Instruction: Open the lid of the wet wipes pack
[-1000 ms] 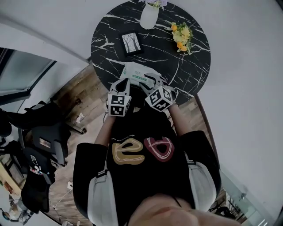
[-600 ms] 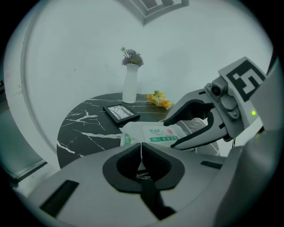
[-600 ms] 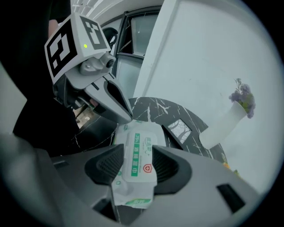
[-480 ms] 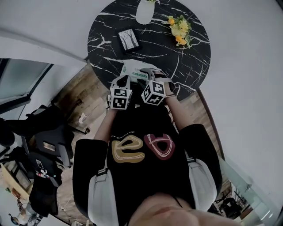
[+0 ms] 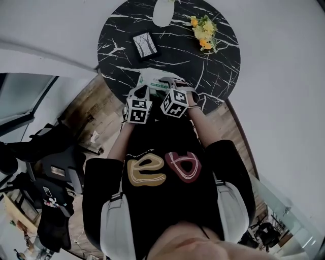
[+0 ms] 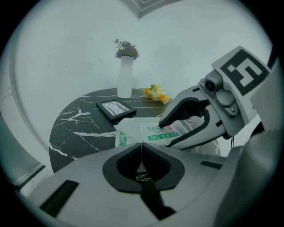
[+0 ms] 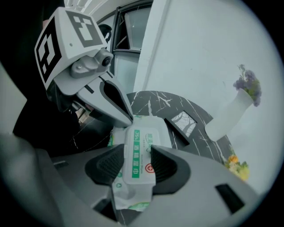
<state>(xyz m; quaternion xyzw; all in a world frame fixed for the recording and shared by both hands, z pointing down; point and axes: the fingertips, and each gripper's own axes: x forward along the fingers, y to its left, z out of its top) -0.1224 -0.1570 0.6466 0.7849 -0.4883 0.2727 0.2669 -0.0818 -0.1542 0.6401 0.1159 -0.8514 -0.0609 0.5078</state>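
Note:
The white wet wipes pack (image 5: 154, 78) with a green-printed lid (image 7: 142, 153) lies near the front edge of the round black marble table (image 5: 218, 61). My right gripper (image 7: 136, 165) points steeply down over it. Its jaws stand wide and have just been closing a little, with the lid between the pads (image 7: 106, 166); I see no squeeze. In the left gripper view its fingers (image 6: 186, 133) straddle the pack (image 6: 153, 132). My left gripper (image 6: 141, 153) is shut and empty. In the right gripper view its tip (image 7: 126, 117) sits at the pack's far edge.
A white vase (image 5: 162, 11) with purple flowers, a small dark picture frame (image 5: 144, 44) and a yellow flower sprig (image 5: 204, 33) stand further back on the table. White walls ring the table; chairs (image 5: 56, 162) and a wooden floor lie to the left.
Both grippers have come down and forward onto the pack's near end. The right gripper's marker cube has rolled. The pack stays in place on the table.

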